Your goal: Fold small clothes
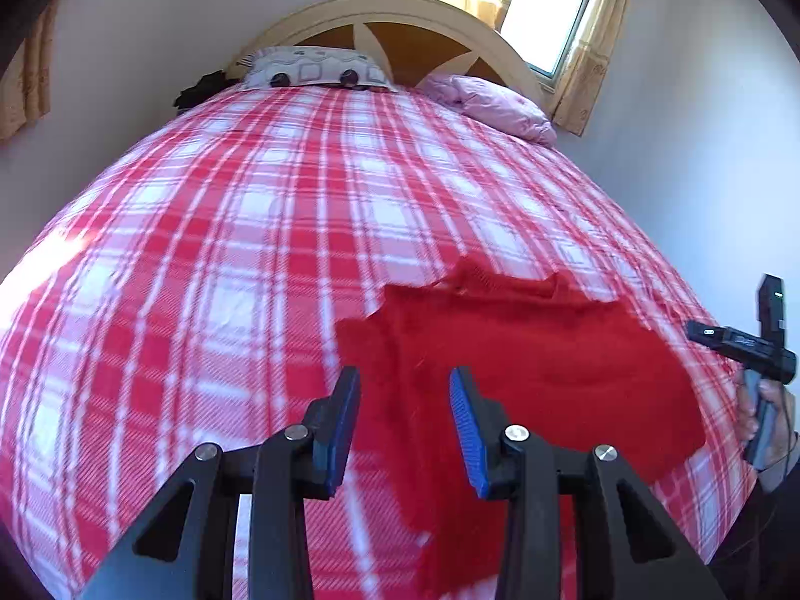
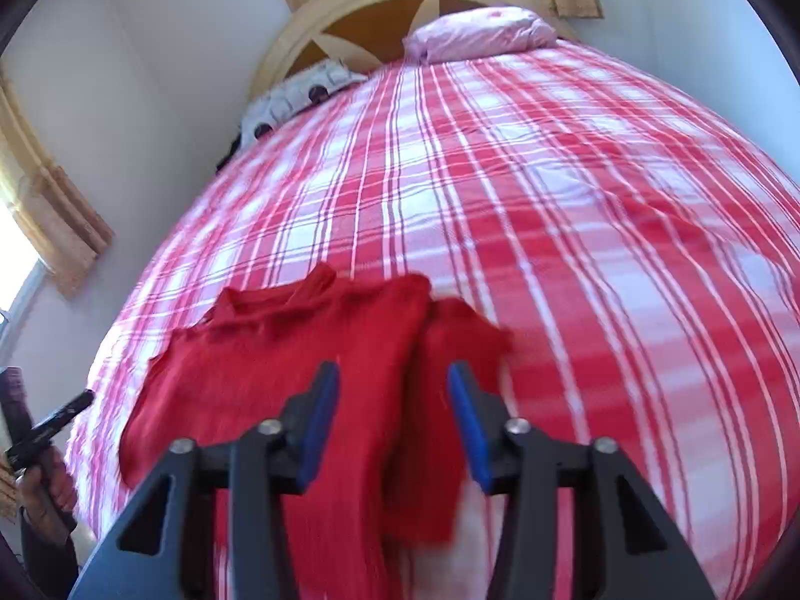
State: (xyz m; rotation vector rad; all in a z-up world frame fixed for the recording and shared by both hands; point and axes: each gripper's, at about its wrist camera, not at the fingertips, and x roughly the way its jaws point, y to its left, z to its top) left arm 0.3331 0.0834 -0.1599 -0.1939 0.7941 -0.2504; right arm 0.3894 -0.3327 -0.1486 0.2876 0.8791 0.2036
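Left wrist view: left gripper [image 1: 405, 402] in the foreground, jaws parted, blue pads facing each other with a gap between them; nothing is pinched.
Right wrist view: right gripper [image 2: 392, 402] in the foreground, jaws likewise parted, no cloth caught between the pads.
Garment: red knitted sweater [image 1: 525, 350] lies on the red-and-white checked bedspread [image 1: 250, 210], near the foot end of the bed, below and ahead of both grippers.
Garment, left view only: one sleeve runs down toward the camera between the left fingers' line of sight; the body spreads to the right of the frame.
Garment, right view only: the other sleeve [image 2: 450, 375] lies folded alongside the body, its cuff end near the camera; the neck opening points toward the headboard.
Opposite tool, left view: right-hand gripper handle and the hand [image 1: 765, 415] gripping it show at the right edge.
Opposite tool, right view: the other hand [image 2: 45, 490] and its black handle show at the left edge.
Bed head, both views: arched cream headboard [image 1: 400, 15], patterned pillow [image 1: 315, 67], pink pillow [image 1: 500, 105].
Left view only: bright window [image 1: 550, 15] with yellow curtains [image 1: 595, 65].
Right view only: second curtained window [image 2: 50, 220] on the side wall.
Image quality: motion blur on cloth and bedspread in both views.
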